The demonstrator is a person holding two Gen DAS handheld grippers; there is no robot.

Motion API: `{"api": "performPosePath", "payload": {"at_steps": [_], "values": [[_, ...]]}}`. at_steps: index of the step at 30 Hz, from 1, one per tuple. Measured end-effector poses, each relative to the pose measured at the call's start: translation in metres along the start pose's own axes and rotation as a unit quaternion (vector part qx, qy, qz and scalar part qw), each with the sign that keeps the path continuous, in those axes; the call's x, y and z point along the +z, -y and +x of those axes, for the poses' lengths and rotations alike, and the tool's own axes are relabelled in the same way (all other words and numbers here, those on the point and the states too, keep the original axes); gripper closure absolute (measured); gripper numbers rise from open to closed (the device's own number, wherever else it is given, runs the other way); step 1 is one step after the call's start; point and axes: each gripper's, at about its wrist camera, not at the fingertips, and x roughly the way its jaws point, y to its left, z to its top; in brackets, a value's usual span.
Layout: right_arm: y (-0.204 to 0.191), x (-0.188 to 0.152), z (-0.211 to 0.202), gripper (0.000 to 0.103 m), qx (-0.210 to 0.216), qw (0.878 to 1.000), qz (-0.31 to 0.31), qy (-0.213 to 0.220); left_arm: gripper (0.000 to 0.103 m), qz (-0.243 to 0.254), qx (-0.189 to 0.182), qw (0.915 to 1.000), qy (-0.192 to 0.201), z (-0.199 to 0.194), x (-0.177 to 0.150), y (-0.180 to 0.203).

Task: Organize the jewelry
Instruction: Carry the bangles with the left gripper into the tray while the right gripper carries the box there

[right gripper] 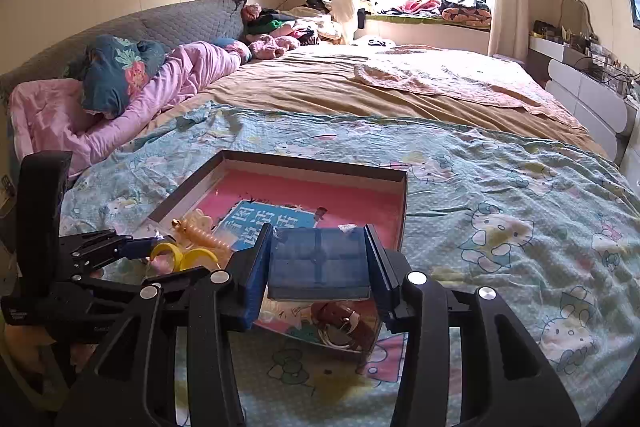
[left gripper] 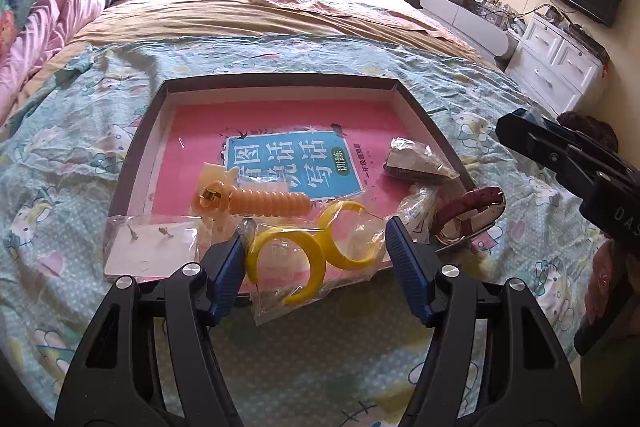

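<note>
Left wrist view: left gripper (left gripper: 316,259) spread wide around bagged yellow hoop earrings (left gripper: 308,247) at tray (left gripper: 280,83) near edge. Right gripper (right gripper: 320,259) clamps blue compartment box (right gripper: 320,263), long axis crosswise, above red-strapped watch (right gripper: 340,323).

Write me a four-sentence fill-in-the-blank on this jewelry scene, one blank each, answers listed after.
1. The right gripper is shut on a small ____ compartment box.
2. The left gripper is ____, its fingers either side of the bagged hoops.
3. Those hoops are ____ in colour.
4. The tray is lined with a ____ book.

Answers: blue; open; yellow; pink
</note>
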Motion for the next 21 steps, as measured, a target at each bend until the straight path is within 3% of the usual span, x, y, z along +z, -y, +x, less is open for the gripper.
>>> {"api": "performPosePath", "payload": {"at_steps": [11, 21], "values": [[0.015, -0.008, 0.045, 0.060, -0.012, 0.999, 0.016, -0.039, 0.044, 0.001, 0.000, 0.9999, -0.011, 0.013, -0.002, -0.001], [0.013, -0.014, 0.061, 0.060, 0.004, 0.998, 0.031, -0.061, 0.044, 0.000, 0.010, 0.9999, -0.012, 0.021, 0.000, -0.006]]}}
